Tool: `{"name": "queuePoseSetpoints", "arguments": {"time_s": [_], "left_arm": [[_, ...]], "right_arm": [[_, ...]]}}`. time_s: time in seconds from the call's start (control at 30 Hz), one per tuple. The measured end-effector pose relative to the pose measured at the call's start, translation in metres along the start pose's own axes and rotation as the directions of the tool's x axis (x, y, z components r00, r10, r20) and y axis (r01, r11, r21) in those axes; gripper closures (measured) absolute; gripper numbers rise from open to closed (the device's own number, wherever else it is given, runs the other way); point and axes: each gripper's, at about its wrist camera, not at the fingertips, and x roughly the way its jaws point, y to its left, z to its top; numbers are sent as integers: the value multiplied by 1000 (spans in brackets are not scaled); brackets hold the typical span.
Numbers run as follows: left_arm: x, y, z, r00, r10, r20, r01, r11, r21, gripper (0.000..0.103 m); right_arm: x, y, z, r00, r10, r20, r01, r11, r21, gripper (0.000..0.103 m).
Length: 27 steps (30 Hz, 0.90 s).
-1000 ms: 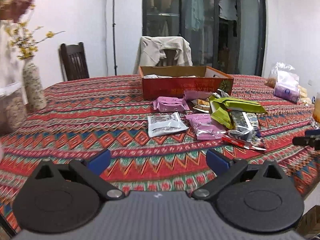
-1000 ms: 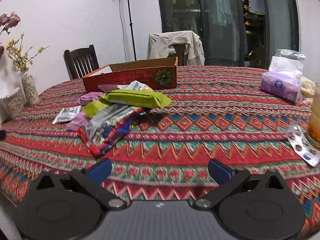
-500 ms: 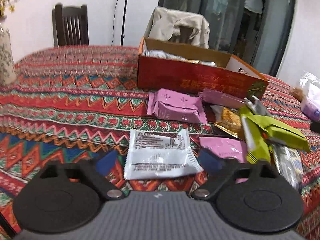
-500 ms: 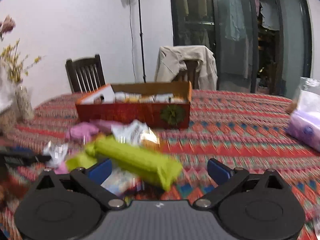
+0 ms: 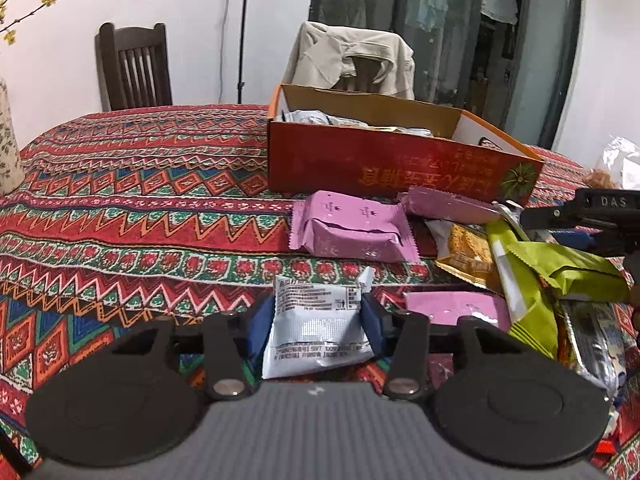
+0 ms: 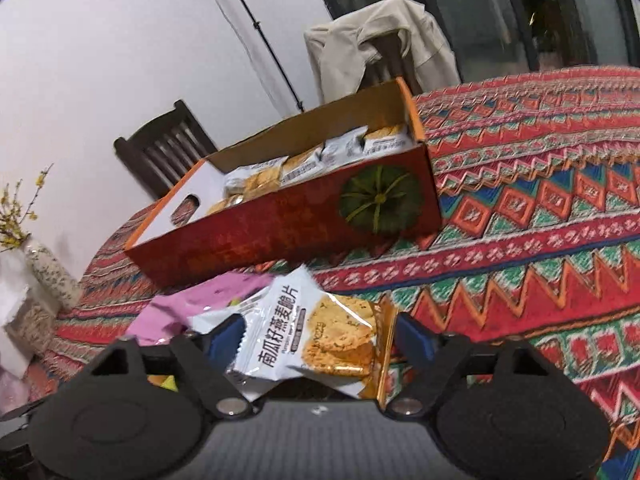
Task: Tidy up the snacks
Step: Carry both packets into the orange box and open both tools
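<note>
A silver-white snack packet (image 5: 316, 332) lies on the patterned cloth between the fingers of my left gripper (image 5: 318, 322). The jaws are closing and the blue pads press on its two sides, which bunch up. In the right wrist view a white and orange cracker packet (image 6: 332, 332) sits between the fingers of my right gripper (image 6: 320, 336). Those jaws are closing too, but the pads stand just at its edges without squeezing it. The red cardboard box (image 5: 400, 164) holds several packets; it stands just behind the pile, and its front wall (image 6: 280, 232) is close ahead of my right gripper.
A purple packet (image 5: 348, 228), green packets (image 5: 560, 268), a flat pink packet (image 5: 456, 308) and an orange one (image 5: 464, 256) lie in front of the box. The right gripper's black frame (image 5: 592, 212) reaches in from the right. A vase (image 5: 6, 148) stands far left; two chairs (image 5: 136, 64) are behind the table.
My left gripper moved forward to the silver-white packet and its jaws came in against it. My right gripper swung over to the pile by the box, rolled, and narrowed around the cracker packet.
</note>
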Motion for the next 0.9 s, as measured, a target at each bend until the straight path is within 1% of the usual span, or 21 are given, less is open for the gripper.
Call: {"name": "queuePoseSetpoints", "arguments": {"time_s": [0.07,0.13,0.17,0.23,0.3,0.4,0.43,0.5,0.53,0.57,0.6,0.7,0.83,0.9], "left_arm": [[-2,0,-1,999,-31,-6,31,1000,-4,56],[-4,-2,-1,999,-39,-7,39,999,1,56],[-5,-3,-2,999,-36,-6,36,999,7,56],[-8,-5,-3,999,-34,-4,34,999,12,56],[-12,-6,-4,1000,-29,0,29,1000,10,56],[-21,-6,-6,1000,-20,7,20,1000,3,56],[-23,-6,-6,1000,-18,8,18,1000,2,56],[-28,-8,-6,1000,-10,12,10,1000,0,56],[-31,-10,-6,1000,-5,14,5,1000,1,56],[-33,-11,-6,1000,-1,16,1,1000,2,56],[-37,-12,-6,1000,0,22,0,1000,3,56],[-48,-15,-5,999,10,41,-10,1000,6,56],[-63,-19,-3,998,9,58,-9,1000,3,56],[-72,-21,-1,998,1,68,-1,1000,1,56]], "right_arm": [[-3,-6,-1,1000,12,10,-13,1000,23,34],[-7,-13,-2,1000,17,17,-18,999,46,45],[-9,-16,-3,1000,8,19,-9,999,44,48],[-11,-17,-3,999,-43,19,43,999,-4,59],[-16,-13,-5,991,-130,33,132,987,-94,60],[-21,-13,-6,978,-204,48,210,963,-168,58],[-22,-14,-5,976,-212,43,216,959,-184,55],[-20,-13,-3,979,-203,18,202,957,-207,51],[-17,-11,-3,981,-195,12,192,957,-216,51],[-15,-9,-3,979,-203,16,201,950,-238,51],[-12,-5,-4,974,-226,25,224,936,-270,54],[-11,-1,-7,969,-243,41,243,917,-317,85],[-27,-2,-9,970,-227,88,243,920,-307,85],[-42,-3,-9,971,-205,121,232,929,-288,85]]}}
